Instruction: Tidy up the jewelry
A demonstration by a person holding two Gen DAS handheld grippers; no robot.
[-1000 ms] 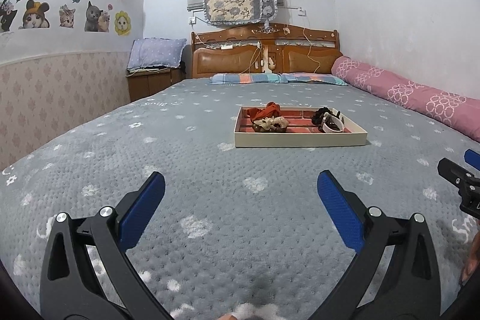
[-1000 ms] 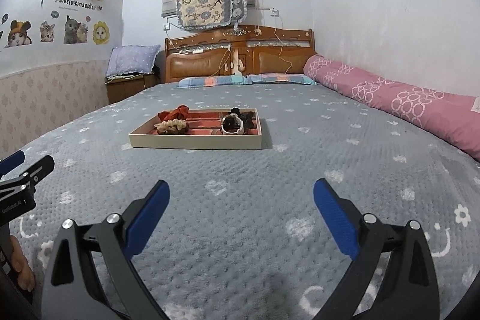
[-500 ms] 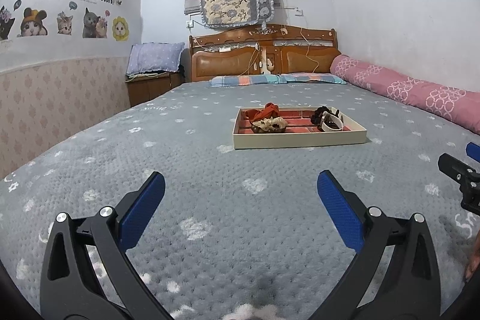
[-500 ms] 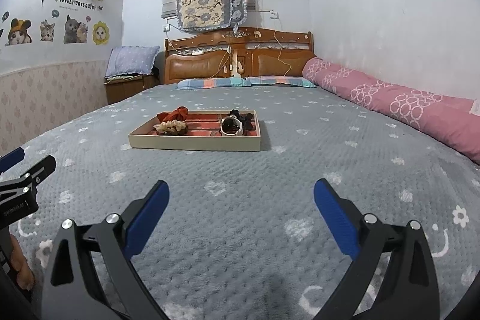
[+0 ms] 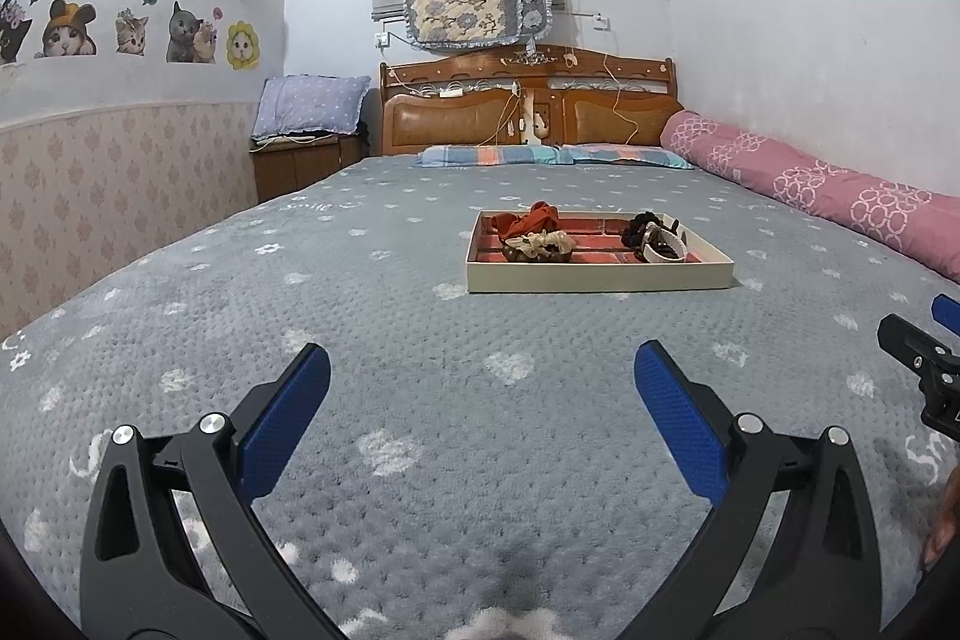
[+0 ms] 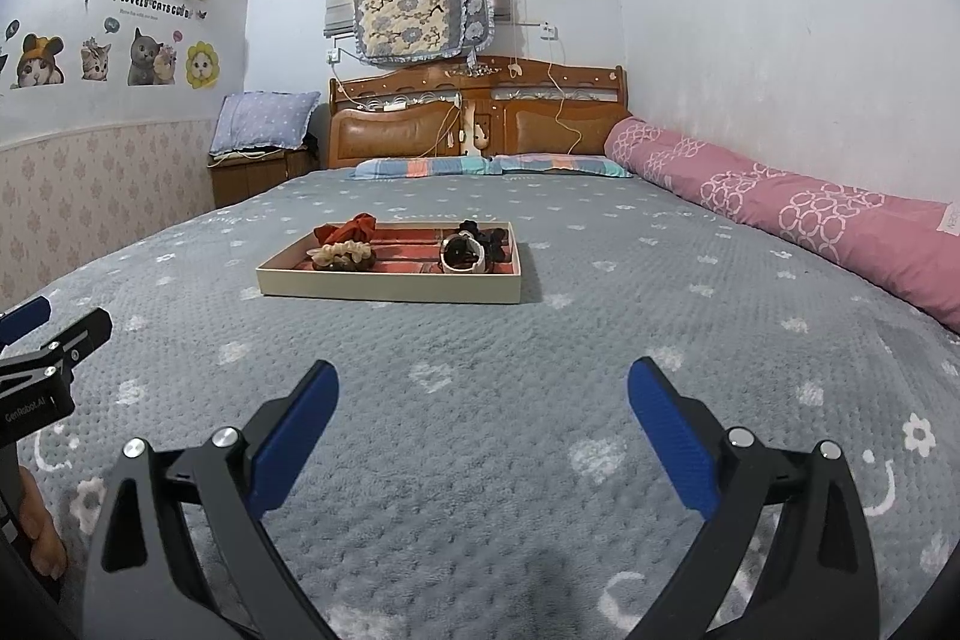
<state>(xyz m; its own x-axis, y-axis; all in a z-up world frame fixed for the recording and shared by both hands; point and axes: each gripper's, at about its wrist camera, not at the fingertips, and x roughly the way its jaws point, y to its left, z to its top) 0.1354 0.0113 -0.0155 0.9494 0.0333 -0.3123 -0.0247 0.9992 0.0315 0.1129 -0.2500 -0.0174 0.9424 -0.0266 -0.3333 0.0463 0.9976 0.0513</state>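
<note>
A shallow cream tray (image 5: 600, 278) (image 6: 384, 290) with a red lining rests on the grey bedspread, well ahead of both grippers. In it lie a red scrunchie (image 5: 528, 220) (image 6: 348, 229), a cream scrunchie (image 5: 540, 242) (image 6: 339, 253), a black hair piece (image 5: 639, 226) (image 6: 489, 238) and a white band (image 5: 663, 250) (image 6: 462, 259). My left gripper (image 5: 483, 385) is open above the blanket, nothing between its blue pads. My right gripper (image 6: 480, 400) is open too, equally far from the tray. Each gripper shows at the edge of the other's view.
The grey flower-patterned blanket (image 5: 372, 340) covers the whole bed. A long pink bolster (image 6: 780, 211) lies along the right wall. Striped pillows (image 5: 552, 155) and a wooden headboard (image 5: 528, 106) stand at the far end, a wooden nightstand (image 5: 300, 163) at the back left.
Both views have tilted up slightly and the tray sits a little lower in frame. Both grippers stay open and empty.
</note>
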